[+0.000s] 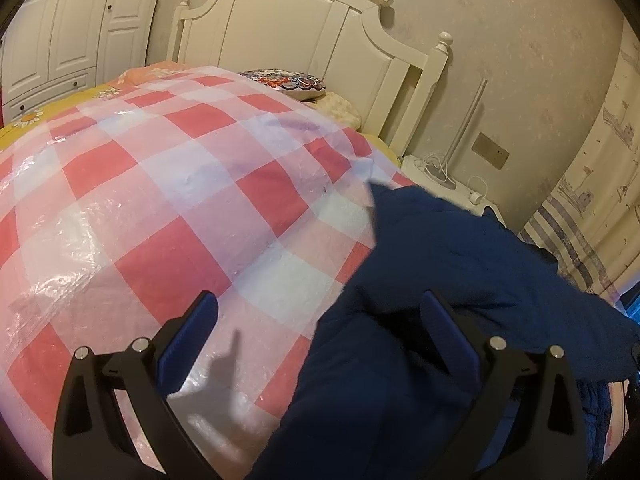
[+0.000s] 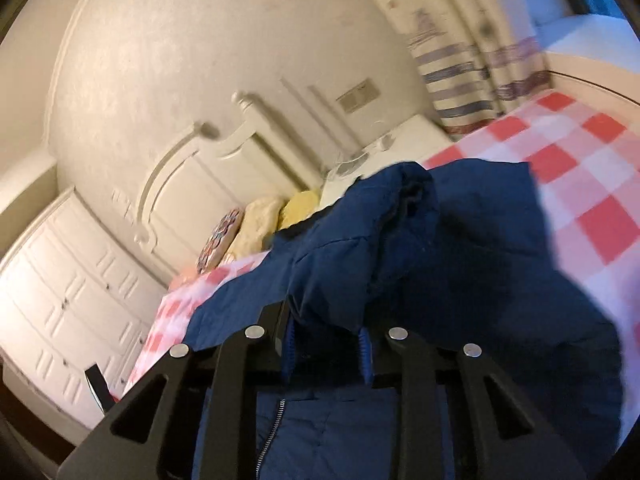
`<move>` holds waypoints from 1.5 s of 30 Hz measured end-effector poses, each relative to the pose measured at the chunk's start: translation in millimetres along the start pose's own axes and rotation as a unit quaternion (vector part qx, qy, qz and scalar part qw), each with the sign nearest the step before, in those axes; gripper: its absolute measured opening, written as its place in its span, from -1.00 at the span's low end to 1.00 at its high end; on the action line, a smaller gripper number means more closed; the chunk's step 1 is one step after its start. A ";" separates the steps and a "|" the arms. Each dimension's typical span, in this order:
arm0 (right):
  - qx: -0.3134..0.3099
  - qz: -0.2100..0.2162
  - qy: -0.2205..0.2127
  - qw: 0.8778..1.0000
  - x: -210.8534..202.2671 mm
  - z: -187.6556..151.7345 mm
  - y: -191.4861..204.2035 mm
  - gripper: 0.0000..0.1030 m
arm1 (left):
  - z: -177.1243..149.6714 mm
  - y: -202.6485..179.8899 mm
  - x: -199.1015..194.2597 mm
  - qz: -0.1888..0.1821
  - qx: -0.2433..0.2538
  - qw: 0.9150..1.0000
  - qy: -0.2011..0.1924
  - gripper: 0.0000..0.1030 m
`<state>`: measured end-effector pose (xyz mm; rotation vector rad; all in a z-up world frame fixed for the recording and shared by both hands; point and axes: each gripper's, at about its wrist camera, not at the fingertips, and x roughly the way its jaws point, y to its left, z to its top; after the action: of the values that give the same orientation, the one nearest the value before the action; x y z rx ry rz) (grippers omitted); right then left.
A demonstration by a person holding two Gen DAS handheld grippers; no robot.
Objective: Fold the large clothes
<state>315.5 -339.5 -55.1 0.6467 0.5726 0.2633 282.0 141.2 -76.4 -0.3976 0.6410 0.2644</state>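
Observation:
A navy blue padded jacket (image 1: 452, 280) lies bunched on the right side of a bed covered by a red-and-white checked sheet (image 1: 160, 200). My left gripper (image 1: 320, 320) is open; its right finger hovers over the jacket's edge and its left finger over the sheet. In the right wrist view my right gripper (image 2: 326, 332) is shut on a fold of the jacket (image 2: 440, 264), near its zipper (image 2: 276, 420), and holds it lifted and tilted. The sheet (image 2: 580, 184) shows behind.
A white headboard (image 1: 304, 36) and patterned pillow (image 1: 288, 80) stand at the far end. A white nightstand (image 1: 436, 176) with cables sits beside the bed on the right. White wardrobes (image 1: 60, 32) are at far left. A striped curtain (image 1: 580, 232) hangs right.

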 end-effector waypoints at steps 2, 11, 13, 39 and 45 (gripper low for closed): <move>0.008 -0.024 0.023 0.999 8.2 -2.7 -15.7 -0.46 | 0.0 -0.1 -0.1 0.000 0.001 1.000 0.000 0.95; 0.052 -0.072 0.043 0.995 1.9 -11.1 -39.1 0.13 | 0.6 0.5 -10.2 0.010 -0.002 1.000 -0.019 0.95; 0.038 -0.085 -0.009 0.996 -23.5 -4.2 -34.2 0.20 | 5.6 -4.0 -26.9 0.016 0.002 0.999 -0.047 0.95; -0.224 -0.169 0.043 0.959 44.2 0.2 31.4 0.20 | -12.3 -166.3 89.8 0.017 0.270 0.960 0.073 0.96; -0.264 -0.206 0.066 0.940 39.2 -14.9 33.5 0.35 | -11.5 -167.5 90.4 0.018 0.271 0.960 0.073 0.96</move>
<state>336.9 -290.6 -60.0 -0.0192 0.7155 0.0570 405.8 -2.7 -95.0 0.1237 0.8348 0.0846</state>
